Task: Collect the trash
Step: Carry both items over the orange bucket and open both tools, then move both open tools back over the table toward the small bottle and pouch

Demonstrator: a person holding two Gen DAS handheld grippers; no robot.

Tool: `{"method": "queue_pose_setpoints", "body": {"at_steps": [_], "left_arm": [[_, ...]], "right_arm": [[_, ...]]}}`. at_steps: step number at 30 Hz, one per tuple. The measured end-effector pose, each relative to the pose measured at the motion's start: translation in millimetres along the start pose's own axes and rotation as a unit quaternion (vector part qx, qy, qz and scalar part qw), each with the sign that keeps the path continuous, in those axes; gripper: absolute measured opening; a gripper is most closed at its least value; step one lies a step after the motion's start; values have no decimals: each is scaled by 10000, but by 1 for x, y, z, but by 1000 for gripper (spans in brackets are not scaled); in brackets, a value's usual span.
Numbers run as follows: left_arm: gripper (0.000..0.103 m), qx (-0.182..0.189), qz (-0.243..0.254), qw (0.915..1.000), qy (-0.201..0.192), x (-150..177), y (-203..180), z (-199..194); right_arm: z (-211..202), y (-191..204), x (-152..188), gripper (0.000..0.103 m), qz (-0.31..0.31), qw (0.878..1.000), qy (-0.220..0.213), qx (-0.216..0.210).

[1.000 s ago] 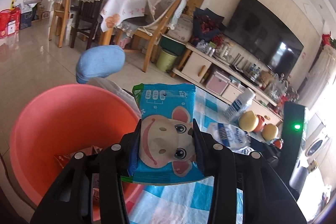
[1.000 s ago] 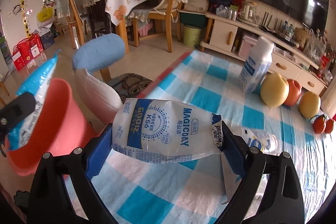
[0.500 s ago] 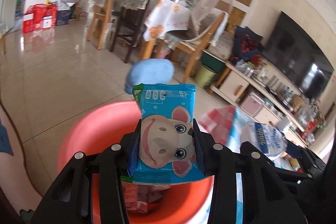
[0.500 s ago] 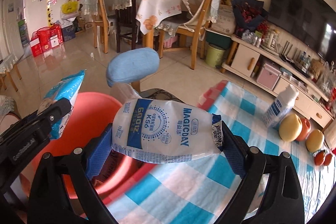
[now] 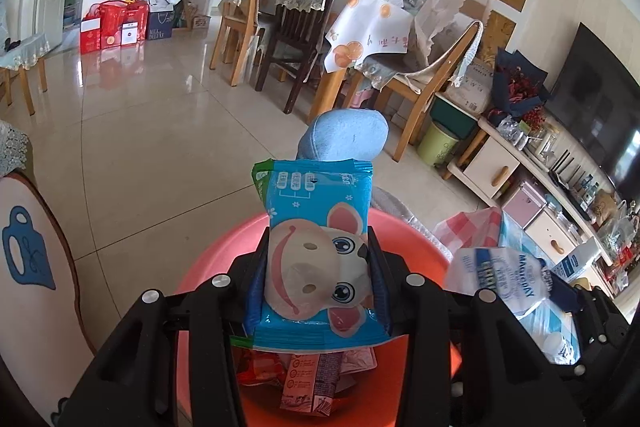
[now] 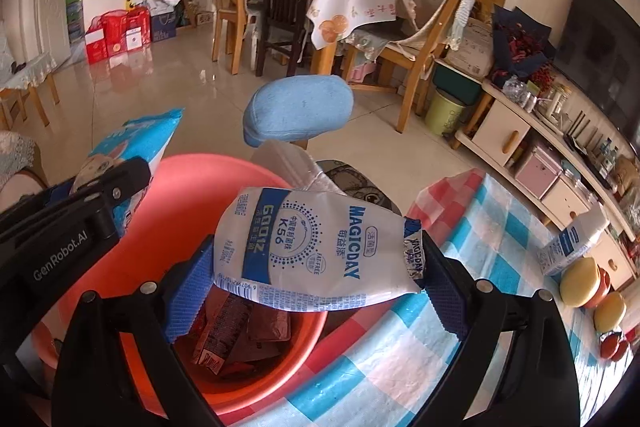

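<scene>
Hanging over bin: both held packets, above the orange bin [image 6: 256,187].
Left gripper [image 5: 318,281]: fingers closed on a blue wipes packet [image 5: 316,251] with a cartoon face, upright over the bin's near side.
Bin contents: red and pink wrappers [image 6: 236,331] at the bottom.
Right gripper [image 6: 316,267]: fingers clamp a white yoghurt pouch [image 6: 316,247] by its ends, over the bin's right rim.
Right view only: checked worktop [image 6: 460,307] at right, carrying a white bottle [image 6: 572,243] and yellow fruit [image 6: 580,277].
Left view only: mug-print cushion [image 5: 28,251] at far left.
</scene>
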State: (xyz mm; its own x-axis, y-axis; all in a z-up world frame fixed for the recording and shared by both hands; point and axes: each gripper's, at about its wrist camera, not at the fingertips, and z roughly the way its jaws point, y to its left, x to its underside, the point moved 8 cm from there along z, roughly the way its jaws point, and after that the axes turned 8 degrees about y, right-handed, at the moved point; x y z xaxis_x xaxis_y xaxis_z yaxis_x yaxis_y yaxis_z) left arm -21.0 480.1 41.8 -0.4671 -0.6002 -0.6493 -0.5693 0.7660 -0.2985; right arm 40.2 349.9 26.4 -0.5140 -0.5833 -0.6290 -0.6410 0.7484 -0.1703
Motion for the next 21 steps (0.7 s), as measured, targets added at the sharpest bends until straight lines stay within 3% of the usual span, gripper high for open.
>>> {"method": "queue_pose_setpoints", "body": {"at_steps": [8,10,12,21], "left_arm": [[48,-52,115,9998,157,3,-5,8],[57,-60,106,9999,97,3,-7,6],[78,-89,118,9999,24,2,-9,4],[83,-59,339,9994,-11,3,-21,2]], "right_arm": [[19,30,16,94,-520,9975,321,-364],[22,31,18,96,-525,9974,329,-375],[23,30,20,98,-402,9975,342,-462],[14,14,31,99,-272,9990,246,-245]]}}
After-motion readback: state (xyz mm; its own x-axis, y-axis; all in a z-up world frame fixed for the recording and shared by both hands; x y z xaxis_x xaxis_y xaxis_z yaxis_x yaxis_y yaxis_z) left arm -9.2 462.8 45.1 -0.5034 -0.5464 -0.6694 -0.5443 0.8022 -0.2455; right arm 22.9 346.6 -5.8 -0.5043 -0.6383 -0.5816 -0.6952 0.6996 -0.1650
